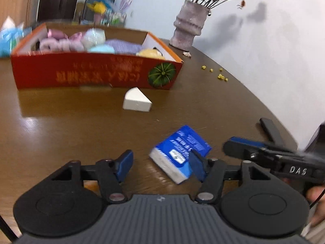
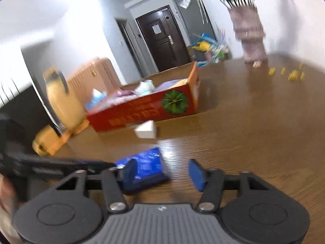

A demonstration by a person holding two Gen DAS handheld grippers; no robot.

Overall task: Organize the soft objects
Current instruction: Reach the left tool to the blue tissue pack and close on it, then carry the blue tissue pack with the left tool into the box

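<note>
A blue tissue pack (image 1: 179, 152) lies on the brown table (image 1: 71, 126), just ahead of my open left gripper (image 1: 161, 165), near its right finger. It also shows in the right wrist view (image 2: 145, 167), by the left finger of my open right gripper (image 2: 162, 172). A white wedge sponge (image 1: 137, 101) lies in front of the red box (image 1: 95, 72), which holds several soft items; both also show in the right wrist view, sponge (image 2: 146, 131) and box (image 2: 146, 107). The right gripper (image 1: 264, 154) enters the left wrist view from the right, the left gripper (image 2: 61, 165) the right wrist view from the left.
A vase of dried flowers (image 1: 189, 26) stands at the back right of the table, with yellow crumbs (image 1: 220, 76) near it. A black flat object (image 1: 270, 129) lies at the right table edge. A yellow plush (image 2: 61, 101) sits left of the box.
</note>
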